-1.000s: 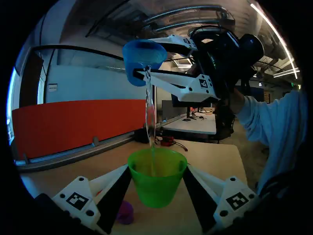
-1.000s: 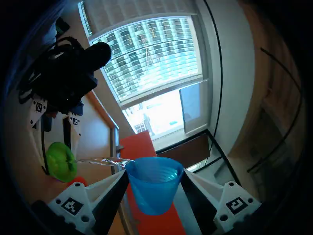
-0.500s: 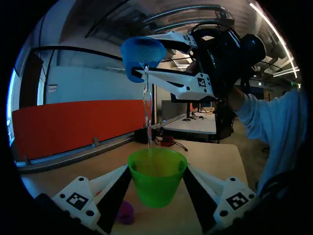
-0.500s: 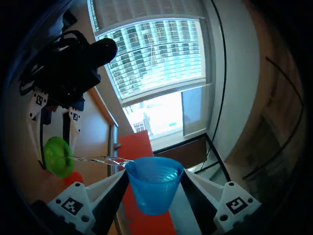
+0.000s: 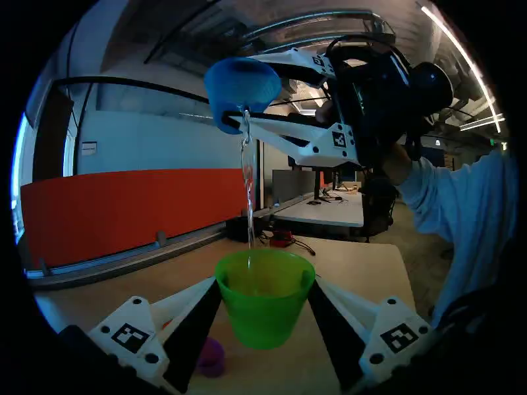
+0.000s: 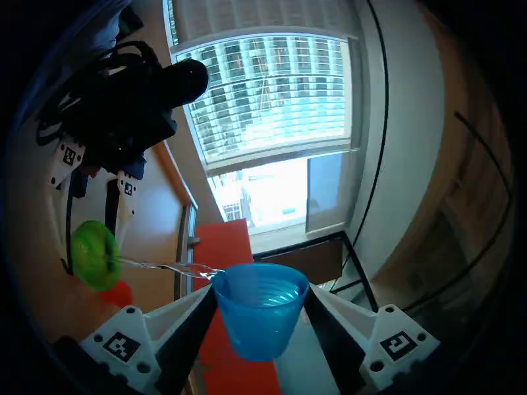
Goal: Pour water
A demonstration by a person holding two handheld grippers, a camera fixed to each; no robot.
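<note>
In the left gripper view my left gripper [image 5: 263, 309] is shut on a green cup [image 5: 265, 304], held upright above the wooden table [image 5: 356, 263]. High above it my right gripper [image 5: 240, 89] holds a blue cup [image 5: 238, 84] tipped over, and a thin stream of water [image 5: 248, 197] falls from its rim into the green cup. In the right gripper view my right gripper [image 6: 261, 319] is shut on the blue cup [image 6: 260, 319], which has water inside. The stream [image 6: 165, 266] runs left to the green cup [image 6: 93, 255], held by the left gripper [image 6: 92, 253].
A small purple object [image 5: 212, 355] lies on the table under my left fingers. An orange wall panel [image 5: 125, 210] runs behind the table. A person's light blue sleeve [image 5: 461, 217] reaches in from the right. A bright window with blinds [image 6: 270, 105] is seen behind the blue cup.
The blue cup has tipped a little further and risen slightly. The stream has thinned. The green cup has stayed in place.
</note>
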